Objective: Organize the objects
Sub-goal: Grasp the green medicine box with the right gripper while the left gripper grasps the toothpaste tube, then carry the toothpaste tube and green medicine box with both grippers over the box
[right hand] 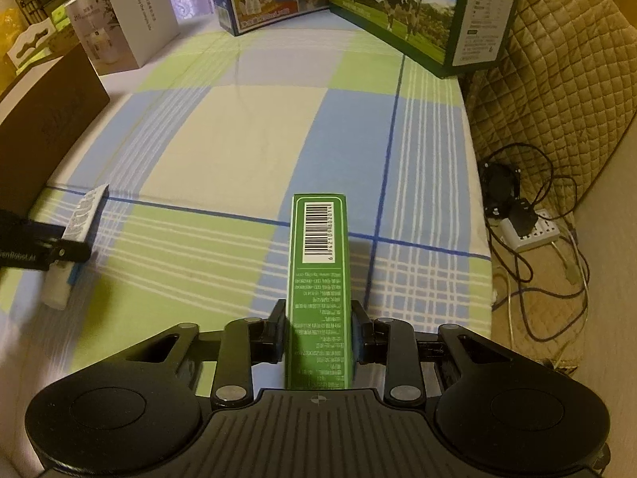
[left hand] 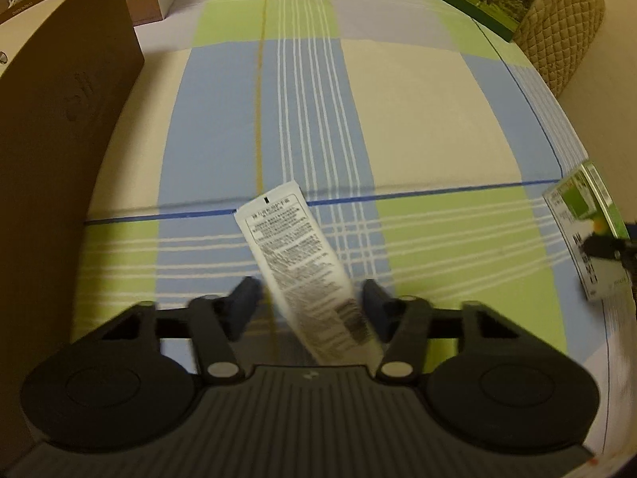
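**Both grippers over the plaid sheet, each w/ an item**

Right gripper (right hand: 318, 318) clenched on green carton (right hand: 318, 279), barcode end fwd. Left gripper (left hand: 308, 302): white tube (left hand: 300, 263) tilted btwn jaws; contact blurred, can't tell if gripped. Plaid sheet (right hand: 239, 127) below. Brown box (left hand: 59, 119) left; cow-print box (right hand: 418, 12) at far edge.

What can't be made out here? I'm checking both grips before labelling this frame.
- Left wrist view: white tube is motion-blurred; contact with the left tool is unclear.
- Right wrist view: green box lower end is hidden behind the right tool.
- Both: small print is unreadable.
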